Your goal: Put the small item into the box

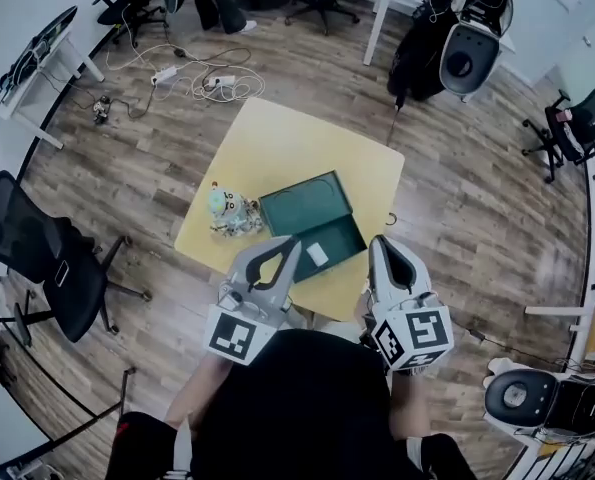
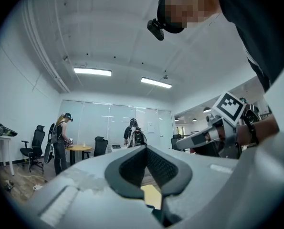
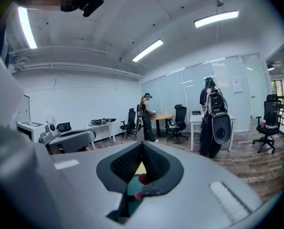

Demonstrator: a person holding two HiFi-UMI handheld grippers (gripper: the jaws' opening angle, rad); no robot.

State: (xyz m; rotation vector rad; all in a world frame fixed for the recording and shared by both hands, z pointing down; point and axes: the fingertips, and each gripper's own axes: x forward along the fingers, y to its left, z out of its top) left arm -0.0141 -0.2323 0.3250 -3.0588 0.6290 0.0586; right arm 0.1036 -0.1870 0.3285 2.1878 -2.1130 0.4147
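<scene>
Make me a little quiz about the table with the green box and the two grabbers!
1. True or false: the green box has its lid open.
2. What lies on the yellow table just left of the box in the head view?
A) a pile of small items
B) a laptop
C) a plate
3. Fill in the gap: the left gripper and the right gripper are both raised off the table, and the jaws of each are ____.

Key: 1 true; 2 A; 3 shut.
</scene>
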